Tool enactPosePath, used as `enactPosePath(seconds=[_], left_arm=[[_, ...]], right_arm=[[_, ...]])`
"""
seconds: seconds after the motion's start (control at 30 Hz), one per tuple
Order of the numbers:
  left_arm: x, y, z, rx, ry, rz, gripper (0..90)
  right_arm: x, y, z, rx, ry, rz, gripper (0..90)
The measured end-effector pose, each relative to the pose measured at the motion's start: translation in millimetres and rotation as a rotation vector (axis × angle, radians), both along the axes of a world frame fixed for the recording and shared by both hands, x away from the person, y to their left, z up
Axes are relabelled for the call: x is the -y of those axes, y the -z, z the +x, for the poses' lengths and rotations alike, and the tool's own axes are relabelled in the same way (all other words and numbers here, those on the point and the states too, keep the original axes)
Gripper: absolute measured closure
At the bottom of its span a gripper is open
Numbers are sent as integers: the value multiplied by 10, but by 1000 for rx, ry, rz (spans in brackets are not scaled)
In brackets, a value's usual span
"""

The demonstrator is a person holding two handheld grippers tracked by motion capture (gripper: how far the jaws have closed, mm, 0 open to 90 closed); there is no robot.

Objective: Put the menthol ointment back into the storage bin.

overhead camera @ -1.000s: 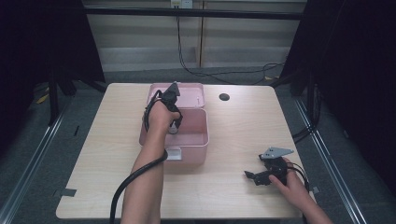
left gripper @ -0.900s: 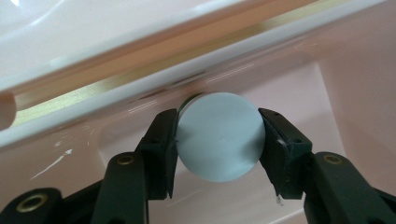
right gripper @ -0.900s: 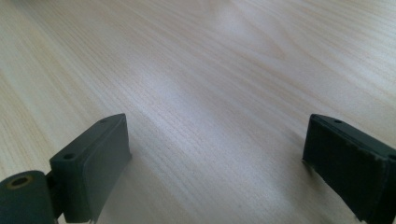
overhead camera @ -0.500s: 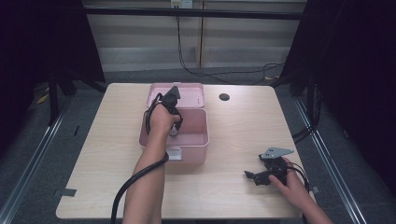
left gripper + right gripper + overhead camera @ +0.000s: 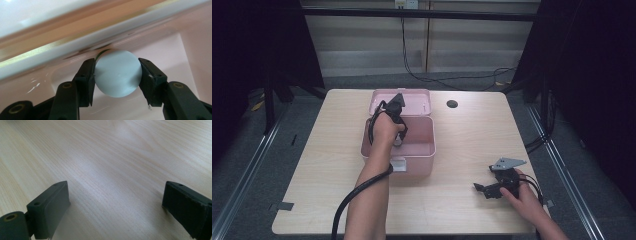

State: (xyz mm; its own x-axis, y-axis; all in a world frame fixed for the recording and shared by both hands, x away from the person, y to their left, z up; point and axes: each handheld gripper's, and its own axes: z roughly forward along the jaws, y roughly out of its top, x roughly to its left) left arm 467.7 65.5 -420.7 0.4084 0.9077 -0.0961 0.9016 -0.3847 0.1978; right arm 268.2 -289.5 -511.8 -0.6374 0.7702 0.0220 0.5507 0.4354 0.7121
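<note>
A pink box [image 5: 414,155] with its lid [image 5: 412,102] laid back stands open at the middle of the table. My left gripper [image 5: 398,141] reaches down into it. In the left gripper view its jaws are shut on a pale grey-blue ball [image 5: 117,73], pads pressing both sides, just above the pink inside of the box [image 5: 175,57] near its rim. My right gripper [image 5: 479,189] rests low on the table at the front right, jaws wide apart. In the right gripper view, bare wood [image 5: 112,182] lies between its fingers [image 5: 50,207].
A small dark round hole [image 5: 452,104] sits in the table top behind the box, to its right. Black cables trail from both grippers. The table [image 5: 312,165] ends near my forearms; dark floor and metal rails lie on both sides.
</note>
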Motion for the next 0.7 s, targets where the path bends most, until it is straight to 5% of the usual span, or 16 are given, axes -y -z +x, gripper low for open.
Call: enactPosePath(seconds=[0.7], left_arm=[[28, 70, -3, 21, 41, 10, 495]], right_arm=[[0, 0, 0, 0, 0, 0, 68]])
